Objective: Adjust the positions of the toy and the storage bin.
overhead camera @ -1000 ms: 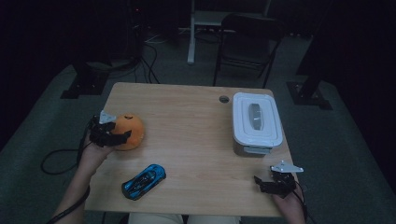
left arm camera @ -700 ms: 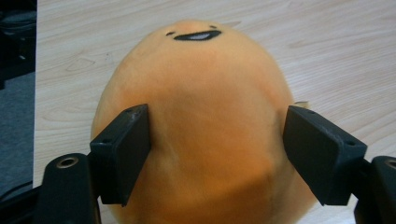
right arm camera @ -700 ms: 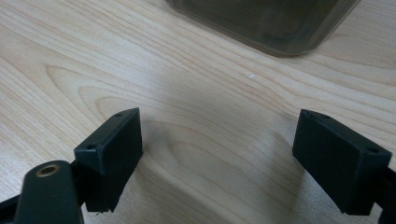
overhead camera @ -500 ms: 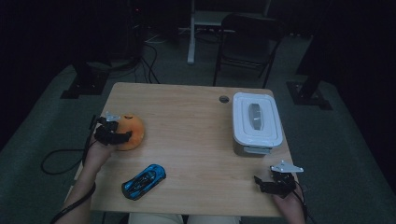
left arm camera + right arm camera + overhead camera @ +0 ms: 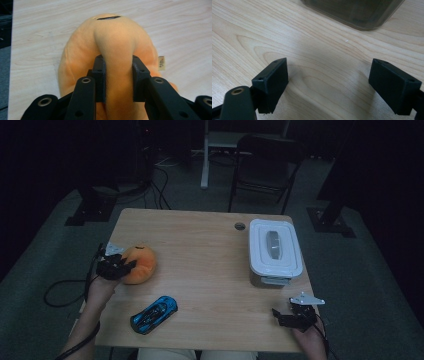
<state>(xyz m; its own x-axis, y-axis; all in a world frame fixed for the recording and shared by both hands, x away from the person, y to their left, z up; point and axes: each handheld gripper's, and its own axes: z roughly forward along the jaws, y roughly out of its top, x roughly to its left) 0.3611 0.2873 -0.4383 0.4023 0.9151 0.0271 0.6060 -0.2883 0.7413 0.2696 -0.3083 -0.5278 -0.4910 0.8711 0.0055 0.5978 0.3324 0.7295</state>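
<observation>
A light wooden table [image 5: 210, 250] with a visible grain carries everything here. Its top has a small round hole [image 5: 240, 226] near the far edge, right of the middle. On the left side, close to the left edge, lies an orange plush toy [image 5: 138, 264], soft and rounded, with a small cloth tag at its side. Nearer the front edge, left of the middle, a blue toy car [image 5: 154, 314] sits at a slant. On the right side stands a white lidded box [image 5: 274, 251] with a grey handle on its lid, well apart from both toys. The middle of the tabletop is bare wood.
</observation>
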